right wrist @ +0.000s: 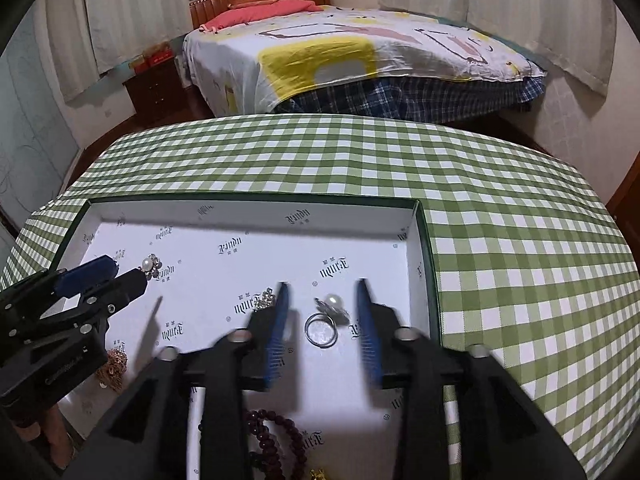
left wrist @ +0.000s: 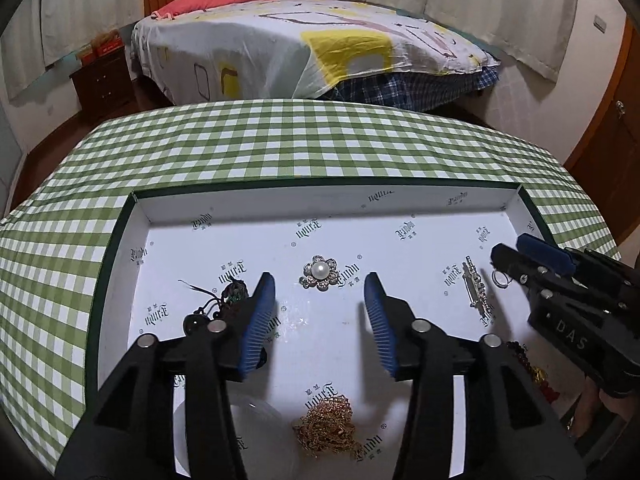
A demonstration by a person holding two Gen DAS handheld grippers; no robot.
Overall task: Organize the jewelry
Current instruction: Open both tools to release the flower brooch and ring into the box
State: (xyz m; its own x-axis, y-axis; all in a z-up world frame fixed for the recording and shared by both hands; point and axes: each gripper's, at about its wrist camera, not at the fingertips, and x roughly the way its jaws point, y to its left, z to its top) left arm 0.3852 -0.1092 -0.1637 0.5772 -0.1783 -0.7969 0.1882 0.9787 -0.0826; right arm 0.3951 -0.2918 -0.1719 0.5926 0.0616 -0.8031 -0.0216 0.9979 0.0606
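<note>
A white-lined box tray with a dark green rim sits on the checked table. In the left wrist view my left gripper is open and empty above the tray floor, just short of a pearl flower brooch. A dark beaded charm lies left of it, a gold chain below, a silver bar pin to the right. In the right wrist view my right gripper is open over a pearl ring, which lies loose between the fingers. A dark red bead bracelet lies near it.
The tray rests on a green and white checked tablecloth. A clear round lid or dish lies in the tray's near left. Beyond the table stand a bed and a dark nightstand.
</note>
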